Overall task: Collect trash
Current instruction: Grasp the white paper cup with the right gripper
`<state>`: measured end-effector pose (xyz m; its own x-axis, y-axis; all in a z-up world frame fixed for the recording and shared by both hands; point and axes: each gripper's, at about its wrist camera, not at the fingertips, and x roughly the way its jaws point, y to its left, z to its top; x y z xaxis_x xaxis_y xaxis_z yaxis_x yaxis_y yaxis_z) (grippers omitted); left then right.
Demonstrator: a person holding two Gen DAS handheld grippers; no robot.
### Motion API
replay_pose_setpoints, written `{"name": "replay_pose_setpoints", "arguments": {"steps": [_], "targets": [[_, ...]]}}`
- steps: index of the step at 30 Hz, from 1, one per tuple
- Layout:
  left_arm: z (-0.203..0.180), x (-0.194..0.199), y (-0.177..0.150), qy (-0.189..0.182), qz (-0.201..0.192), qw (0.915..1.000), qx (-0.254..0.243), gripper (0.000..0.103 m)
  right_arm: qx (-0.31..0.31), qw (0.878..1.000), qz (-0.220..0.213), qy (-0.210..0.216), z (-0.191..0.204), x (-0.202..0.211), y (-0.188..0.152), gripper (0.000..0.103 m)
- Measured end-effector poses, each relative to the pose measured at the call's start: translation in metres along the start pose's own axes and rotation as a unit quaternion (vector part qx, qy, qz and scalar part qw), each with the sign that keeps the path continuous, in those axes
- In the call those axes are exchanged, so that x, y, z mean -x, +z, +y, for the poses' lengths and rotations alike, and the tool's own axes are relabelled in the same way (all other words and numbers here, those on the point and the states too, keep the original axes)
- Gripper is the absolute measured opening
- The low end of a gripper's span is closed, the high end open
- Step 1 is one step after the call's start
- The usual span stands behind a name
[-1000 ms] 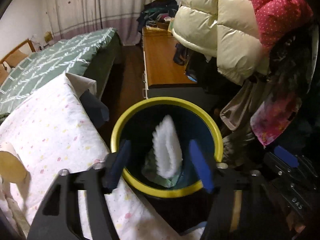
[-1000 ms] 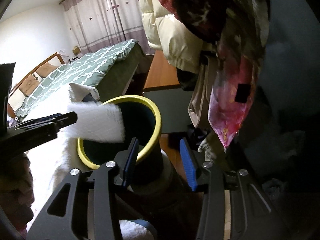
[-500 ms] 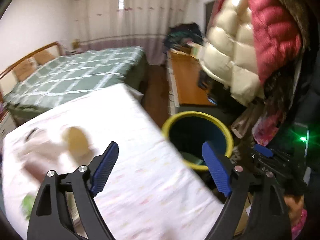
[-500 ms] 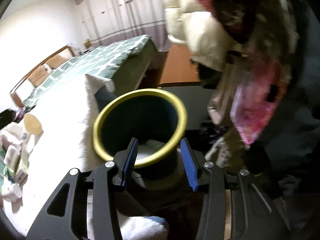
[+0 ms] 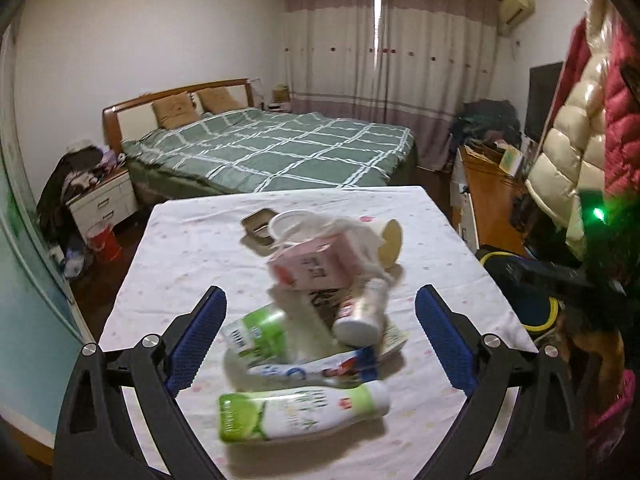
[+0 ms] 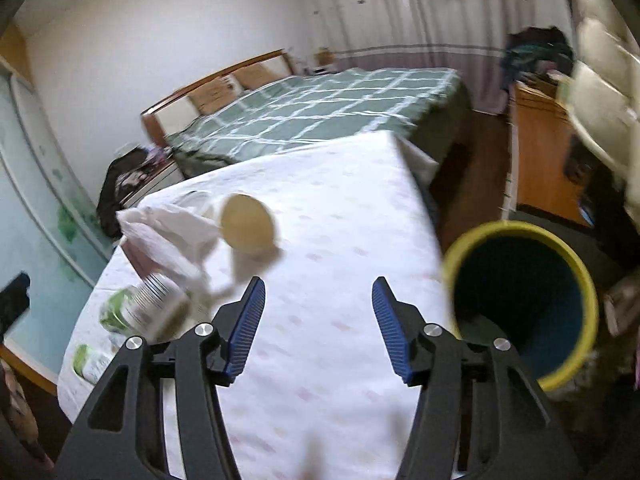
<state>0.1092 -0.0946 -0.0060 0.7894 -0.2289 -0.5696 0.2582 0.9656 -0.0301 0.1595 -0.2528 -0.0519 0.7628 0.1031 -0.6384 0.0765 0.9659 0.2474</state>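
Above the bench (image 5: 192, 240), the left gripper (image 5: 320, 340) has just been opening, spread wide and empty over piled trash (image 5: 316, 304); the right gripper (image 6: 318, 326), also opening, is empty beside the bin (image 6: 520, 304).

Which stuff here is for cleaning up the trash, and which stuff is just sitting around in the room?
For the job:
- green and white bottle lying on the table
- pink carton in the pile
- small white bottle
- yellow-rimmed bin beside the table
- left gripper and right gripper, both open and empty

Just lying about:
- green checked bed
- puffy coats
- red bucket
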Motion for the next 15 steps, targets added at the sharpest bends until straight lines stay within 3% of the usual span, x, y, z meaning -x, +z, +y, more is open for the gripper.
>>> {"name": "replay_pose_setpoints", "arguments": {"steps": [5, 10, 15], "targets": [[0.021, -0.002, -0.006, 0.001, -0.002, 1.0000, 0.009, 0.094, 0.015, 0.999, 0.024, 0.034, 0.041, -0.043, 0.037, 0.052], [0.030, -0.001, -0.013, 0.009, -0.001, 0.9998, 0.016, 0.094, 0.000, 0.998, 0.058, 0.034, 0.063, -0.090, 0.055, 0.034], [0.041, -0.009, -0.016, 0.012, 0.007, 0.9995, 0.028, 0.094, -0.030, 0.995, 0.088, 0.044, 0.063, -0.122, 0.062, 0.029]]}}
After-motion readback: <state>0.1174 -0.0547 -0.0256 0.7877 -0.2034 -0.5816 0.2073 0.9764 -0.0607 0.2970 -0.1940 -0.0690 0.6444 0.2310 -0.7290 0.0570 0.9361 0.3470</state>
